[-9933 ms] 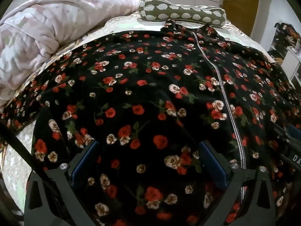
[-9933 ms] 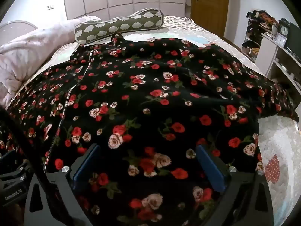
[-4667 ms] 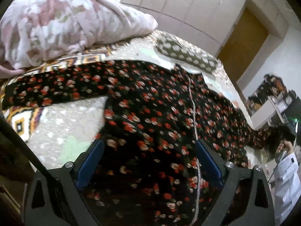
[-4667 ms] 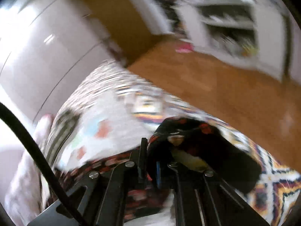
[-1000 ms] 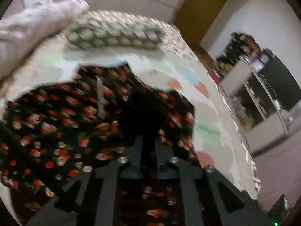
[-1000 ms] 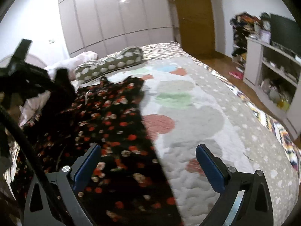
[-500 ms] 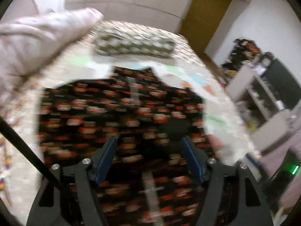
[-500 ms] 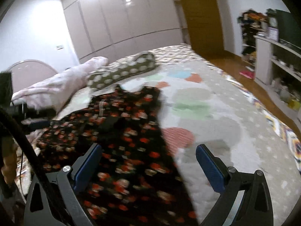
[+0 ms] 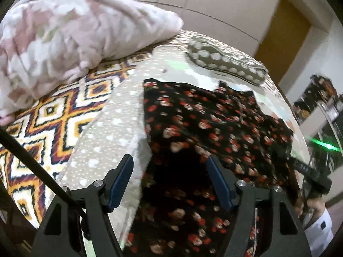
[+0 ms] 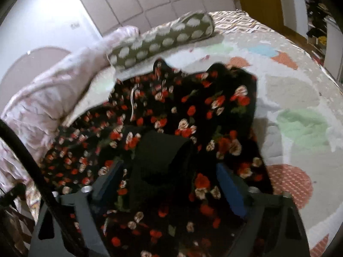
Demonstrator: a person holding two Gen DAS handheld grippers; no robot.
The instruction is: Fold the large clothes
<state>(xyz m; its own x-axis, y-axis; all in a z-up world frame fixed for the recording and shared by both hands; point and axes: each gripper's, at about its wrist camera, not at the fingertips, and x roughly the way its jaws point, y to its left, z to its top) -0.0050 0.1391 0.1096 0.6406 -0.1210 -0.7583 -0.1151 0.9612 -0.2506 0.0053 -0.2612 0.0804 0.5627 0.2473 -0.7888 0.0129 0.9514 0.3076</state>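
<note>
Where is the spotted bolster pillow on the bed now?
In both wrist views the spotted bolster pillow lies at the far end of the bed, just beyond the floral garment and beside the pink blanket.

Dim-ish indoor light, motion blur, fisheye.

Motion blur softens the floral dress (image 9: 214, 124) in both views. Its lower part runs off the bottom edge. At far right of the left view, shelves (image 9: 321, 98) smear beyond recognition.
</note>
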